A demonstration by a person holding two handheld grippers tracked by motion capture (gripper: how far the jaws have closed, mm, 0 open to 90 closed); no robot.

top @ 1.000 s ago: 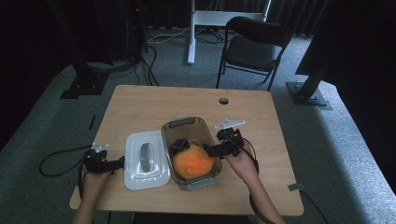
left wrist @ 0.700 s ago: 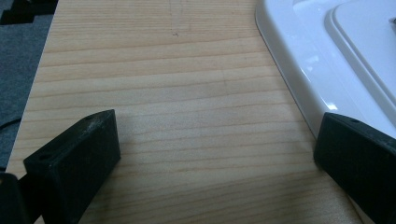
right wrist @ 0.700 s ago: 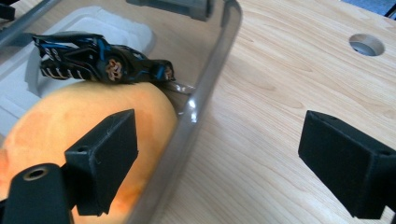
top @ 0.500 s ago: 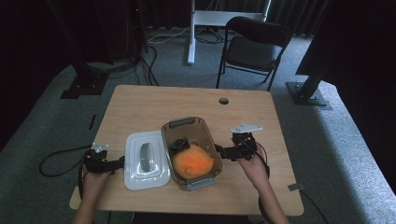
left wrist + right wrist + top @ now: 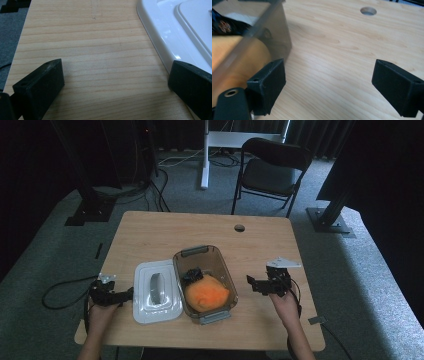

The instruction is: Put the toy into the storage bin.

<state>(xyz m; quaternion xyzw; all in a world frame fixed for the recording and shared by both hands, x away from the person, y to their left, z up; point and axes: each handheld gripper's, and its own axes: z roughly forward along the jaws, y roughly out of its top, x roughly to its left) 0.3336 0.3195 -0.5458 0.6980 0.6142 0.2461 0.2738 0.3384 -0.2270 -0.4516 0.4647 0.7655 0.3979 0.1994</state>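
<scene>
on the wooden table, the clear container holding an orange bundle sits mid-table beside its white lid, with the left gripper spread empty by the lid and the right gripper spread empty near the container.

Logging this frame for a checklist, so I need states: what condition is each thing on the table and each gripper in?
Container: open, lid off, upright on the table.
Orange item: inside the container.
Dark item: inside the container, beside the orange item.
Lid: flat on the table, left of the container, handle up.
Left gripper: open, empty, by the lid's edge.
Right gripper: open, empty, right of the container.
</scene>
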